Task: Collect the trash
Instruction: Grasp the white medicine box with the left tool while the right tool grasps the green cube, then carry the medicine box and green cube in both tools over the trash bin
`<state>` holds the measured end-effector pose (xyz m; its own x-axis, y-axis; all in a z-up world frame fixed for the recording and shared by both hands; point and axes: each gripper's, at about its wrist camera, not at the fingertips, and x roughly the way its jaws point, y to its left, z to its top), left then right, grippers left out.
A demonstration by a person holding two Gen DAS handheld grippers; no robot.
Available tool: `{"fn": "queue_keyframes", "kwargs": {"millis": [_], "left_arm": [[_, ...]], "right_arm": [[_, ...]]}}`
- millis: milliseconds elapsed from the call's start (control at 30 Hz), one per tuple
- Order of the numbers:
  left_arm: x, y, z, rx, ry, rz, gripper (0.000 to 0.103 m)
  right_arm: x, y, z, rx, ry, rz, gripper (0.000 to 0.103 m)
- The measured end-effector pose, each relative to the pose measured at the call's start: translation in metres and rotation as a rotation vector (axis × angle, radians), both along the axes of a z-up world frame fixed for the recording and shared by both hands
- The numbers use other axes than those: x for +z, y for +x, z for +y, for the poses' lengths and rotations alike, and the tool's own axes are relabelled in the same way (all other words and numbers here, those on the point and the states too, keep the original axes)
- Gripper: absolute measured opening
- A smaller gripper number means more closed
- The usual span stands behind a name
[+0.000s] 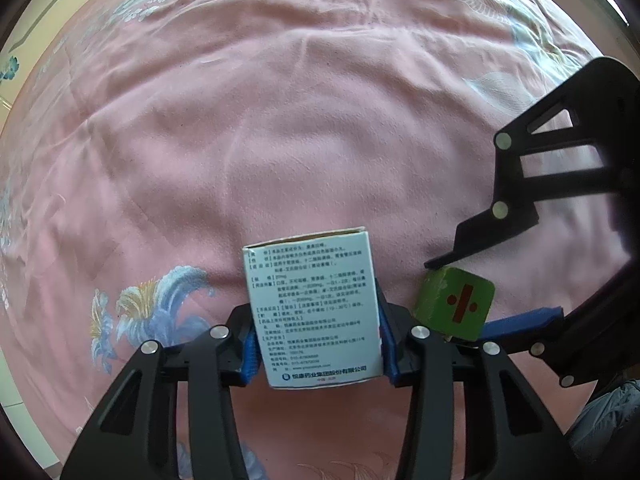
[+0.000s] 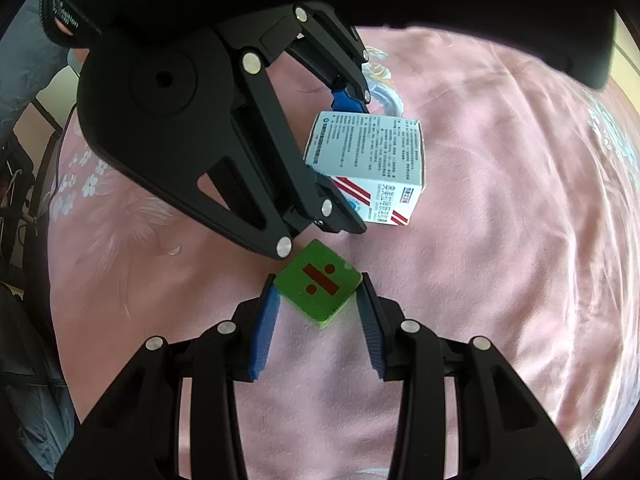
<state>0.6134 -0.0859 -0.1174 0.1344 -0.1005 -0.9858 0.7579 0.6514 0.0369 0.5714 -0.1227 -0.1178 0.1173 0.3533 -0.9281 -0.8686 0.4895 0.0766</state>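
Home bedroom, most likely: pink bedsheet [image 1: 320, 120] with printed blue and gold flowers [image 1: 160, 300], wrinkled soft surface like a made bed. Pale tiled floor [image 1: 16, 412] at the edge. Medicine box [image 1: 312, 312] and green toy block [image 1: 456, 304] lie on it.

Pink flowered bedsheet [image 1: 320, 120], wrinkled, under a green block [image 2: 318, 284] and a medicine box [image 2: 368, 160]
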Motion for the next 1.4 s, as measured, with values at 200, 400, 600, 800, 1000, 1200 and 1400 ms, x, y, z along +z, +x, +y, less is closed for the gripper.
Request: {"fn": "queue_keyframes", "kwargs": {"millis": [200, 400, 600, 800, 1000, 1200, 1400], "left_arm": [[0.000, 0.000, 0.001, -0.006, 0.000, -0.004, 0.048], [0.004, -0.001, 0.001, -0.012, -0.001, -0.004, 0.048], [0.006, -0.011, 0.002, -0.033, 0.005, -0.013, 0.048], [0.009, -0.024, 0.011, -0.043, -0.001, -0.015, 0.048], [0.018, -0.052, 0.018, -0.070, 0.011, -0.033, 0.048], [0.044, -0.096, 0.029, -0.124, 0.010, -0.067, 0.048], [0.070, -0.153, 0.036, -0.175, 0.016, -0.096, 0.048]], "right_arm": [[0.002, -0.003, 0.000, 0.004, -0.013, -0.003, 0.041], [0.004, -0.008, -0.003, 0.004, -0.024, -0.007, 0.041], [0.008, -0.015, -0.008, 0.005, -0.041, -0.004, 0.041], [0.015, -0.025, -0.009, 0.009, -0.064, -0.005, 0.040], [0.030, -0.046, -0.013, 0.039, -0.115, -0.020, 0.040], [0.050, -0.087, -0.018, 0.064, -0.159, -0.061, 0.040], [0.072, -0.126, -0.022, 0.071, -0.186, -0.084, 0.040]]}}
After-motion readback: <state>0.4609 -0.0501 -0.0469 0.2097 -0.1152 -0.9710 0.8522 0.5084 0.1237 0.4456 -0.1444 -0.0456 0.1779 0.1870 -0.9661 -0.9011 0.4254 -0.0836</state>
